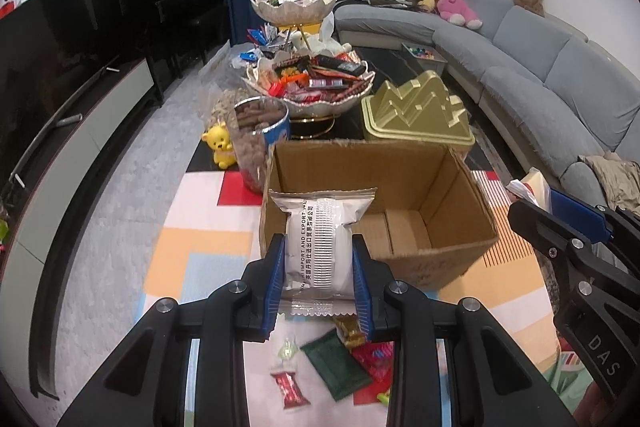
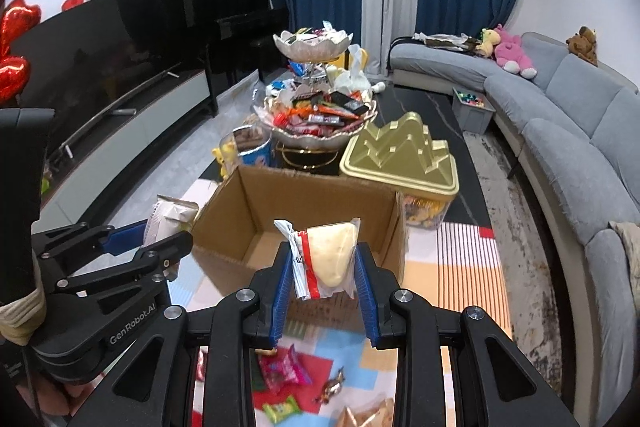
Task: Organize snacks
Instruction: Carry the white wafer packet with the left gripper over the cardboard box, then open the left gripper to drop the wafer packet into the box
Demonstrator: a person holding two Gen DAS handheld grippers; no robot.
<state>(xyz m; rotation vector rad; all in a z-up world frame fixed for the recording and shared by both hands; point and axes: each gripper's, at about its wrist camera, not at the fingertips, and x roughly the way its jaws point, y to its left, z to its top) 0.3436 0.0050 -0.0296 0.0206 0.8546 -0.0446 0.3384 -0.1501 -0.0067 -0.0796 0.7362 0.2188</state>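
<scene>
My left gripper [image 1: 319, 279] is shut on a white snack packet [image 1: 320, 239] with black print, held just in front of the open cardboard box [image 1: 460, 187]. My right gripper [image 2: 322, 279] is shut on a clear packet holding a pale triangular pastry [image 2: 330, 255], held above the near edge of the same box [image 2: 224, 215], which looks empty. Each gripper shows in the other's view: the right one at the far right of the left wrist view [image 1: 560, 219], the left one at the lower left of the right wrist view [image 2: 132, 243].
Loose candies and a dark green packet [image 1: 336, 367] lie on the colourful mat below. Behind the box stand a tiered dish of snacks [image 1: 312, 83], a gold mountain-shaped lid box [image 1: 416, 111], a snack jar [image 1: 256, 143] and a yellow toy [image 1: 218, 145]. A grey sofa [image 2: 580, 131] runs along the right.
</scene>
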